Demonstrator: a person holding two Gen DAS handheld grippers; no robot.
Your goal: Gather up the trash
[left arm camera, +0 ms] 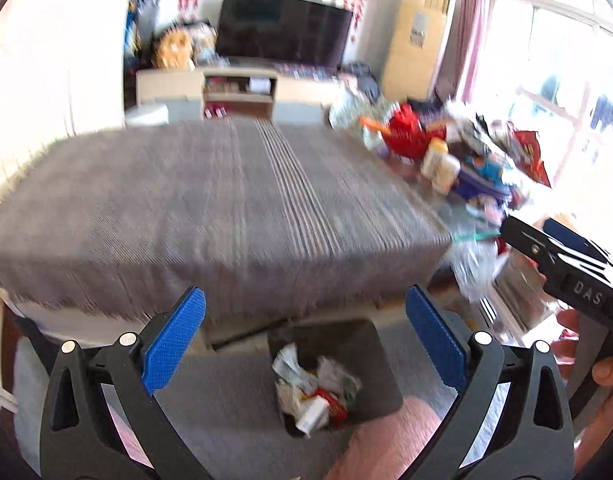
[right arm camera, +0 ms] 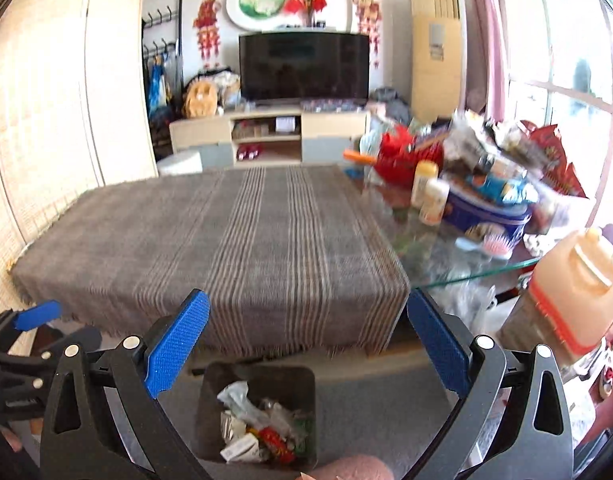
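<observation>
- Left wrist view: your left gripper [left arm camera: 304,340] has its blue pads spread wide with nothing between them. The dark trash bin [left arm camera: 334,376] sits on the floor at 6 o'clock, just under the open jaws, with crumpled wrappers [left arm camera: 314,392] already inside. That placement, I judge, lets you drop things straight down from the table edge.
- At 3 o'clock your right gripper [left arm camera: 562,256] cuts into the frame, held by a hand [left arm camera: 586,356] at 4 o'clock. Only its black body shows here, so its jaw state cannot be read from this view.
- The striped cloth [left arm camera: 210,208] over the table looks bare. Motion blur smears the clutter pile [left arm camera: 446,152] at 2 o'clock, so single items are hard to tell apart.
- Right wrist view: your right gripper [right arm camera: 306,344] also stands wide open and empty, with the bin at 6 o'clock, its lower rim cut off by a knee.
- Your left gripper peeks in at 8 o'clock, mostly cropped.
- At 2 o'clock the pile rests on a glass tabletop [right arm camera: 446,264]; which items there count as trash is unclear. An orange jug [right arm camera: 574,292] stands at 4 o'clock.
</observation>
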